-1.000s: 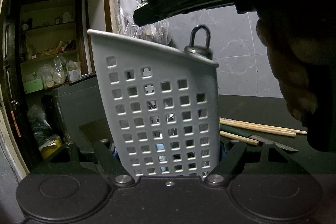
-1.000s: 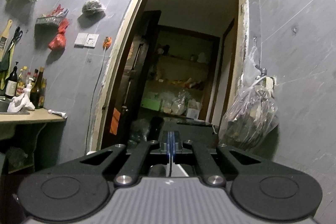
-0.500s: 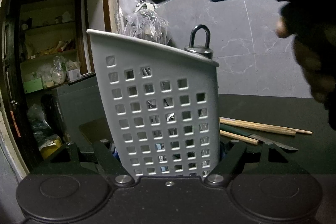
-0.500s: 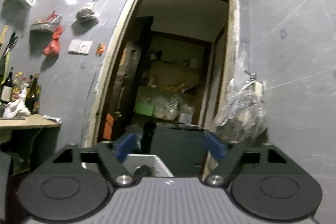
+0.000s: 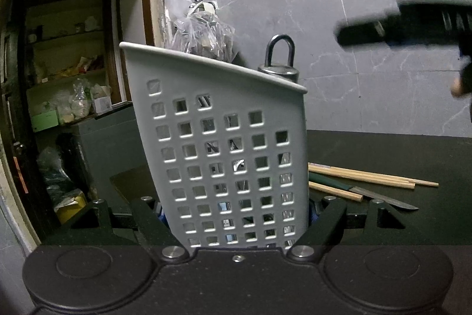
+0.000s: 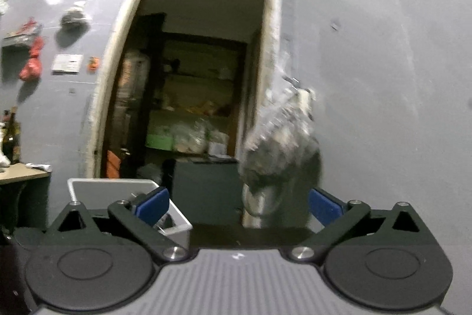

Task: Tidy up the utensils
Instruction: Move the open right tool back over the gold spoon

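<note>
My left gripper [image 5: 237,214] is shut on the base of a grey perforated utensil basket [image 5: 224,143], which stands upright on the dark counter [image 5: 383,149]. A metal utensil handle with a loop [image 5: 279,61] sticks out of the basket's top. Wooden chopsticks [image 5: 368,177] and a green-handled knife [image 5: 362,192] lie on the counter to the basket's right. My right gripper [image 6: 239,205] hovers blurred at the upper right of the left wrist view [image 5: 413,25]. Its jaws are opening wide and nothing is between the blue pads [image 6: 153,204]. In the right wrist view the basket [image 6: 118,191] sits low on the left.
A clear plastic bag [image 5: 200,31] hangs from a wall tap behind the basket, blurred in the right wrist view [image 6: 280,143]. An open doorway [image 6: 191,78] to a cluttered storeroom lies at the left. Grey marble wall [image 5: 324,5] backs the counter.
The right gripper went from shut to wide open and pulled away from above the basket toward the right. The left gripper and the basket stayed still.
</note>
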Tool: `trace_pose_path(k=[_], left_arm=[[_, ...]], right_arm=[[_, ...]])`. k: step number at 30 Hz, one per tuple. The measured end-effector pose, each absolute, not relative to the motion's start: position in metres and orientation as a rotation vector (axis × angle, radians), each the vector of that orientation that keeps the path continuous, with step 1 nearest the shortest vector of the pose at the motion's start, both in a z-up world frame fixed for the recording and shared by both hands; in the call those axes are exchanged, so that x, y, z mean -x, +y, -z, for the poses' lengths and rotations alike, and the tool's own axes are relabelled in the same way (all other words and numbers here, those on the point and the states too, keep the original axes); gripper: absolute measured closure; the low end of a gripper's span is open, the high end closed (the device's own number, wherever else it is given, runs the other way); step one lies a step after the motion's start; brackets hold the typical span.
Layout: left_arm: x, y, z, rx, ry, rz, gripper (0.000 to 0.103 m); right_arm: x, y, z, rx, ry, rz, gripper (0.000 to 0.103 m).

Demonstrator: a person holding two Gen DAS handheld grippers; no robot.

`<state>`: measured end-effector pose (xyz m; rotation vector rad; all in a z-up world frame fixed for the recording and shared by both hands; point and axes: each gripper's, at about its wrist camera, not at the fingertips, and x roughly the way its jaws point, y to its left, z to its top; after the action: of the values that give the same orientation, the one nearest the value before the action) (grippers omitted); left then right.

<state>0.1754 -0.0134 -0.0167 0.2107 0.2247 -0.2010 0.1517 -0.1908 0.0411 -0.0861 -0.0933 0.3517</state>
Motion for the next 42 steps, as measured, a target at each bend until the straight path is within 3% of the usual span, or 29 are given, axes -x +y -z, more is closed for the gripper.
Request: trace_pose_path(k=[9,19,29,39,42], left_arm=[[-0.182,-0.006,0.016,-0.223,0.222,0.235,0.024],[-0.185,0.002,0.018,-0.2,0.222,0.207,0.025],[-0.186,0.009,0.016,-0.188,0.226,0.191,0.025],[-0.186,0.007,0.017,-0.205,0.227,0.196,0.025],[-0.186,0.007,0.016,-0.204,0.227,0.195,0.025]], right_arm=[[-0.176,-0.216,-0.002,0.065,0.216,-0.225,0.0],[-0.198,-0.179,0.018,0.189,0.386,-0.32,0.0],[-0.212,-0.132,0.031,0.403,0.408,-0.401,0.0],[-0.24,-0.129,0.034,0.349,0.488,-0.543,0.001],[-0.243,-0.127,0.036,0.362,0.502,-0.555,0.013]])
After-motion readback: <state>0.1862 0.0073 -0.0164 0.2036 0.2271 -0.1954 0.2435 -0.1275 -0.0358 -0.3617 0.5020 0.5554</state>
